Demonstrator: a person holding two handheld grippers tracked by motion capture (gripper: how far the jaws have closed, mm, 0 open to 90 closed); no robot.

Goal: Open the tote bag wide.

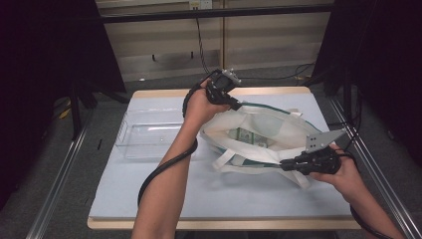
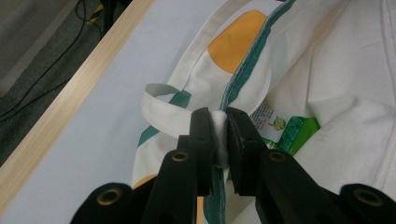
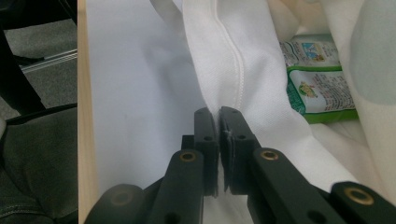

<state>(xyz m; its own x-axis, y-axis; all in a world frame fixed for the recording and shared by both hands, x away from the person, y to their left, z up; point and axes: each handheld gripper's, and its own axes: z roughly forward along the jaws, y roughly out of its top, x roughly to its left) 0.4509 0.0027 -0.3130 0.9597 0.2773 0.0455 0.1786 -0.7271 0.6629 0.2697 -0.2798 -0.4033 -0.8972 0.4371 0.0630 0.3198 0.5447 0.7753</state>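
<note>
Bag [image 1: 268, 132] rim between both tools' jaws

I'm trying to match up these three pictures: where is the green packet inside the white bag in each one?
High view: green packet sits mid-picture, in the white bag's open mouth.
Left gripper view: packet right of centre, beside the jaws.
Right gripper view: packet upper right.
Shared landmark: the bag's white cloth around it.

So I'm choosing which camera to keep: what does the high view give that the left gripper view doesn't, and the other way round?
The high view alone takes in the clear plastic bin and the right tongs clamped on the tote bag. The left gripper view alone shows the bag's orange patch and the left tongs pinching its rim close up. Both show the bag and the green packet inside.
</note>
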